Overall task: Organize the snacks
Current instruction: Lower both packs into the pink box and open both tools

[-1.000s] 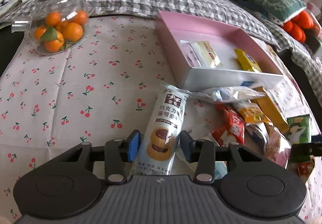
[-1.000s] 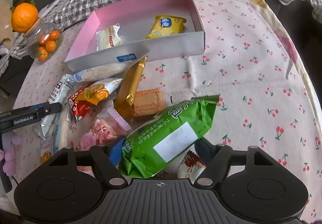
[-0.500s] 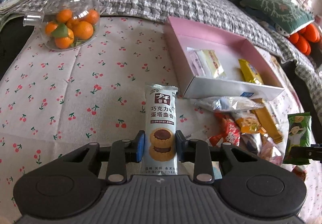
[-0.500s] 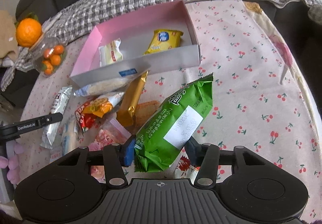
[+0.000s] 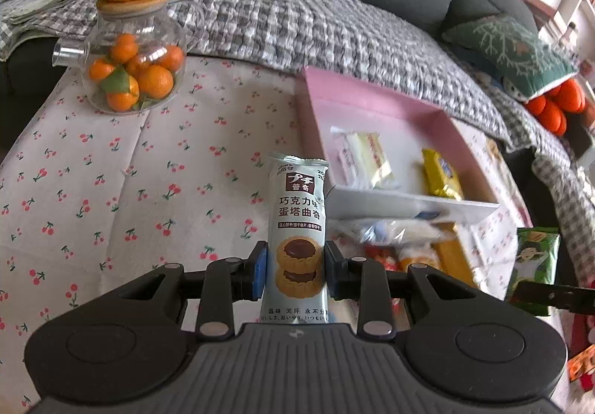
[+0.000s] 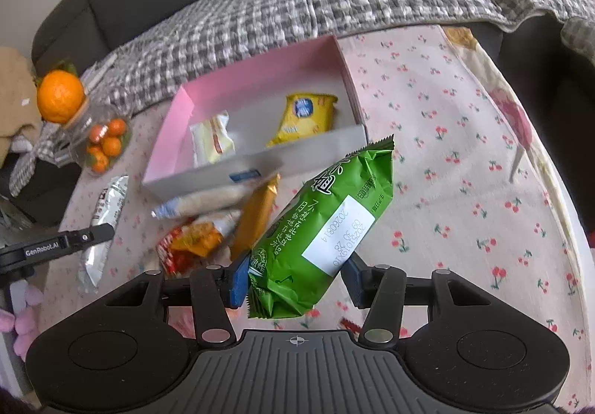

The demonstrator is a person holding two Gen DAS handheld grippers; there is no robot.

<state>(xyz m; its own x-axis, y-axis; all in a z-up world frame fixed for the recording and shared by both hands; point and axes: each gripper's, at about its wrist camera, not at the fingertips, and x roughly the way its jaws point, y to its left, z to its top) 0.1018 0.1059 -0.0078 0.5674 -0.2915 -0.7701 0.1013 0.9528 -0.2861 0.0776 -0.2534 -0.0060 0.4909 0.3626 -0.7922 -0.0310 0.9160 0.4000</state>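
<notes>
Both packets are now lifted clear; left gripper (image 5: 296,267) clamps the cookie pack (image 5: 298,239); right gripper (image 6: 295,278) clamps the green bag (image 6: 323,224); pink box (image 6: 260,75) likely comes next

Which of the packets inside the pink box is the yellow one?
The right-hand packet in the pink box, near the box's right wall. It is bright yellow with a blue logo; the other packet, to its left, is pale cream with a red stripe.
</notes>
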